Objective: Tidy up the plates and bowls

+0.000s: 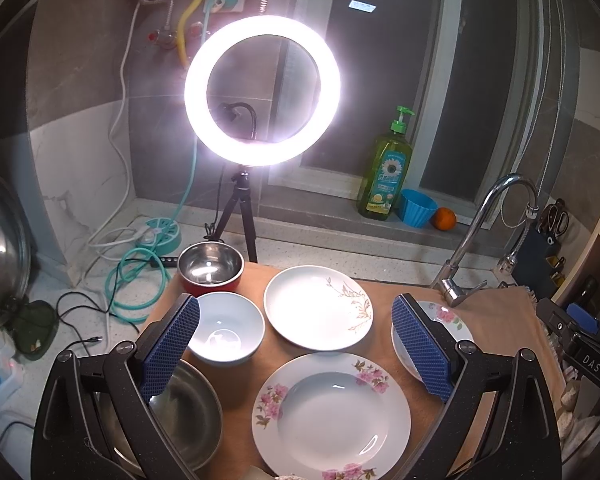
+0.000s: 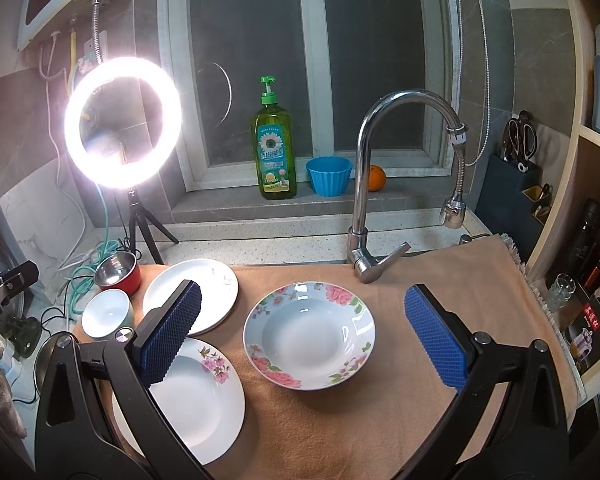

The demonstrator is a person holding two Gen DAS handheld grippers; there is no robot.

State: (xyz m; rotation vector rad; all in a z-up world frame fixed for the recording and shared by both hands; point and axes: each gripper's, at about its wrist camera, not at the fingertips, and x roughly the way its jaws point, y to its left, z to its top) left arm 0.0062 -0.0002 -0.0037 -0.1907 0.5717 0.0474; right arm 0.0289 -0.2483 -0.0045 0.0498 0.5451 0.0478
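Note:
On a tan cloth [image 1: 240, 384] lie three plates: one with pink flowers [image 1: 332, 416], one with a gold sprig [image 1: 318, 307], and a deep rose-rimmed plate [image 2: 309, 335]. A white bowl [image 1: 226, 327], a red bowl with steel lining [image 1: 211, 267] and a steel bowl [image 1: 188, 412] sit to the left. My left gripper [image 1: 296, 344] hovers open above the pink-flower plate. My right gripper [image 2: 304, 332] hovers open over the rose-rimmed plate. Both hold nothing.
A lit ring light on a tripod [image 1: 262, 90] stands behind the dishes. A chrome faucet [image 2: 384, 184] rises at the cloth's far edge. Dish soap [image 2: 275, 148], a blue cup [image 2: 329, 175] and an orange [image 2: 377, 178] sit on the sill. Cables [image 1: 136, 280] lie at the left.

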